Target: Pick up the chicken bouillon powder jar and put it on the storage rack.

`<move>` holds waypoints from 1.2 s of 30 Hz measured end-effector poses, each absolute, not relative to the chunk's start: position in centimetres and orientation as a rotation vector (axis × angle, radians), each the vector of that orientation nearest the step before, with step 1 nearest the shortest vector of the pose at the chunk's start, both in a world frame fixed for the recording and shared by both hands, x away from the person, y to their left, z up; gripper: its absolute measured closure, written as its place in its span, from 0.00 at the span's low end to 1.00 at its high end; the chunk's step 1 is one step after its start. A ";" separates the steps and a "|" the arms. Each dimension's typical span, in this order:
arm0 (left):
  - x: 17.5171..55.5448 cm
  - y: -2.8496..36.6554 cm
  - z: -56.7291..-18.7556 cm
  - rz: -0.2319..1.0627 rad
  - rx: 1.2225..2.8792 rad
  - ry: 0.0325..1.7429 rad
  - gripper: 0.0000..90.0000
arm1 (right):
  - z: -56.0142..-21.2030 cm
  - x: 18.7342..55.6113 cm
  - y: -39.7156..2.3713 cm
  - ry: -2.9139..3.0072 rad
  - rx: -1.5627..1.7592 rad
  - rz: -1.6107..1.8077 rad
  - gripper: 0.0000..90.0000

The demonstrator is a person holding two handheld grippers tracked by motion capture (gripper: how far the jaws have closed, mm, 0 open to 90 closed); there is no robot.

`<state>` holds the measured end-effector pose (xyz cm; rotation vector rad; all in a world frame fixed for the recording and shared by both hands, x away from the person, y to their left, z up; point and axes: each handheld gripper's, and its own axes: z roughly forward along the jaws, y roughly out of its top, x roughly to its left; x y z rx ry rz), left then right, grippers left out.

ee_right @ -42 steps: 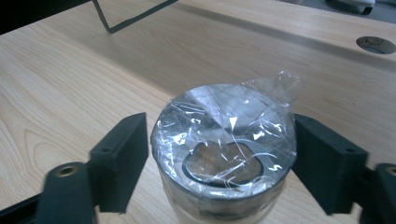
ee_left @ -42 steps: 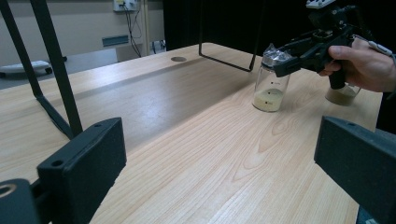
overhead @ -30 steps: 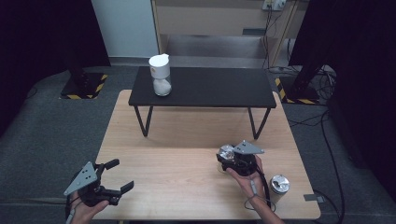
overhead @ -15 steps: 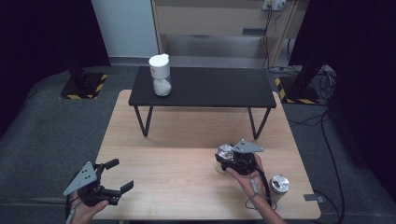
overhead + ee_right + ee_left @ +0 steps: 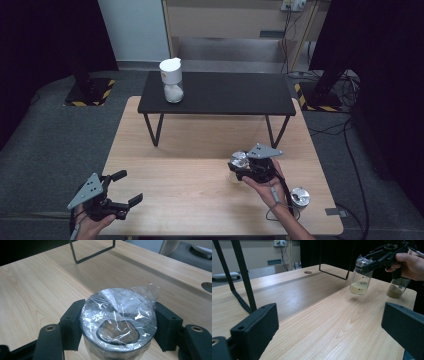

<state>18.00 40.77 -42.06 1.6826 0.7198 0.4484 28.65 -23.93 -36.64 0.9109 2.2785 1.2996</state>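
A clear glass jar (image 5: 238, 161) with plastic wrap over its mouth and tan powder at the bottom hangs a little above the wooden table (image 5: 200, 145). My right gripper (image 5: 244, 169) is shut on it just below the rim. In the right gripper view the two black pads (image 5: 72, 322) press the jar (image 5: 120, 315) from both sides. The left gripper view has the same jar (image 5: 361, 280) lifted clear of its shadow, held by the right gripper (image 5: 372, 261). My left gripper (image 5: 128, 187) rests at the front left, open and holding nothing, its jaws wide apart (image 5: 329, 327).
A second jar (image 5: 300, 196) with tan powder stands on the table at the front right, close to the right hand (image 5: 396, 287). A low black table (image 5: 225, 95) stands at the back, with a white-lidded jar of white powder (image 5: 171, 80) on its left end.
My right gripper has risen with the wrapped jar and drifted slightly left, away from the second jar. The left gripper has not moved.
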 end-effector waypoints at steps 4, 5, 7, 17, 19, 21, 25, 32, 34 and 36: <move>18.0 40.8 -42.1 0.447 1.682 0.719 0.00 | -36.0 29.0 -23.9 2.304 0.891 1.310 0.39; 18.0 40.8 -42.1 0.446 1.683 0.719 0.00 | -35.8 29.1 -23.9 2.310 0.886 1.313 0.39; 18.0 40.8 -42.1 0.446 1.684 0.718 0.00 | -35.5 29.3 -23.8 2.321 0.874 1.322 0.39; 18.1 40.8 -42.0 0.440 1.688 0.715 0.00 | -33.6 30.1 -23.6 2.368 0.801 1.347 0.39; 18.1 40.7 -42.0 0.439 1.689 0.715 0.00 | -33.1 30.2 -23.5 2.374 0.785 1.345 0.39; 18.1 40.8 -42.0 0.440 1.689 0.716 0.00 | -32.7 30.5 -23.5 2.384 0.772 1.353 0.39; 18.1 40.7 -42.0 0.439 1.690 0.715 0.00 | -31.8 30.8 -23.2 2.392 0.749 1.358 0.39; 18.2 40.7 -42.0 0.437 1.693 0.714 0.00 | -30.6 31.4 -22.9 2.407 0.722 1.370 0.39; 18.2 40.7 -42.0 0.437 1.693 0.713 0.00 | -30.3 31.6 -22.9 2.410 0.720 1.372 0.39; 18.2 40.7 -42.0 0.435 1.692 0.714 0.00 | -29.9 31.8 -22.9 2.414 0.725 1.375 0.39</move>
